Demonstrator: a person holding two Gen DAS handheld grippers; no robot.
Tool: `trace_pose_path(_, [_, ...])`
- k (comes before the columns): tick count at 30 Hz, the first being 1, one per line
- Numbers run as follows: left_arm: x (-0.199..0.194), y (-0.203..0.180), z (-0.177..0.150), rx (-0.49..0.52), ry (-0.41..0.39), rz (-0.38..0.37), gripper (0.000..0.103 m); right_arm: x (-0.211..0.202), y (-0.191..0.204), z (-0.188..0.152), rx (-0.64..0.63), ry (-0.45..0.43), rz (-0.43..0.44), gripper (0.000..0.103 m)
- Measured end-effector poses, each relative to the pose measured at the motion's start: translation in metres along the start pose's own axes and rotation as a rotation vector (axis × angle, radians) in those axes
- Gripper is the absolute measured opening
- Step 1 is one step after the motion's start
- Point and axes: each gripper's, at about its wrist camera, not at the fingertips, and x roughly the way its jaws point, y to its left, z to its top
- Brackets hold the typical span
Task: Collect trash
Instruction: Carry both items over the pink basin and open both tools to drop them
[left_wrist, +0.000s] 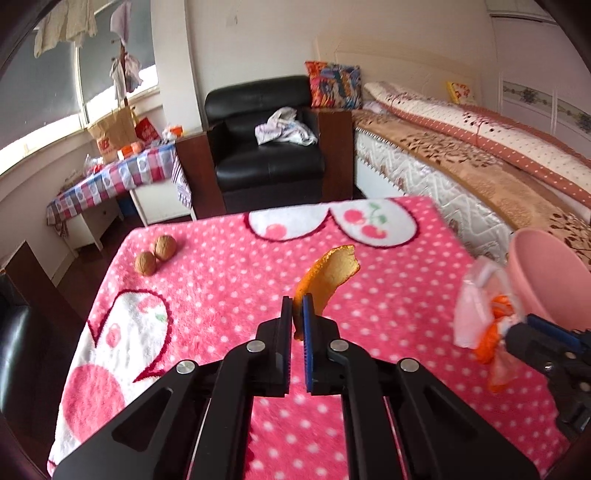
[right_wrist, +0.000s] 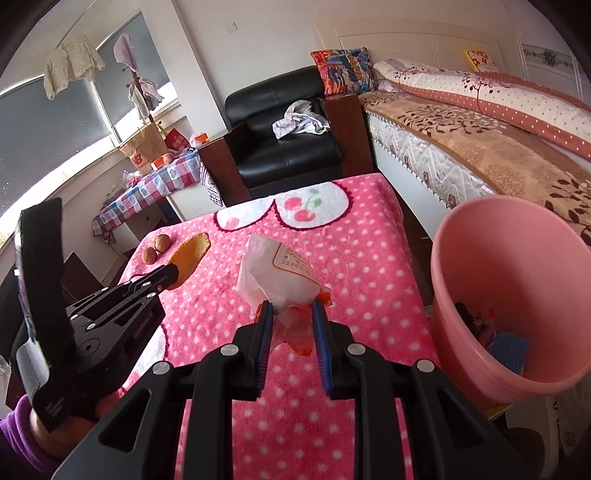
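Observation:
My left gripper (left_wrist: 297, 306) is shut on a curved orange peel (left_wrist: 330, 275) and holds it above the pink dotted blanket (left_wrist: 229, 295). My right gripper (right_wrist: 291, 314) is shut on a crumpled clear-and-orange plastic wrapper (right_wrist: 280, 278), also above the blanket. The pink bin (right_wrist: 517, 291) stands tilted at the right, just beside the right gripper, with some trash inside. In the left wrist view the wrapper (left_wrist: 476, 314) and bin (left_wrist: 546, 273) show at the right edge. The left gripper with the peel (right_wrist: 190, 254) shows at the left in the right wrist view.
Two walnuts (left_wrist: 155, 254) lie on the blanket at the far left. A black armchair (left_wrist: 266, 147) with a crumpled cloth stands behind the table. A bed (left_wrist: 480, 155) runs along the right. A side table with a checked cloth (left_wrist: 118, 177) is at the left.

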Motion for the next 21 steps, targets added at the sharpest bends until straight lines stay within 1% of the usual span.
trace_pose_path(6, [-0.02,-0.013,0.0,0.015,-0.032,-0.032,0.005,-0.019,0.002,-0.005,-0.025,-0.03,-0.012,0.021])
trace_pose_path(14, [-0.035,-0.026,-0.002,0.012,-0.054,-0.041,0.005,-0.037,-0.003,-0.006,-0.018,-0.059,-0.026,0.021])
trace_pose_path(21, [-0.047,-0.04,0.0,0.033,-0.079,-0.06,0.005,-0.052,-0.009,-0.004,-0.004,-0.095,-0.039,0.021])
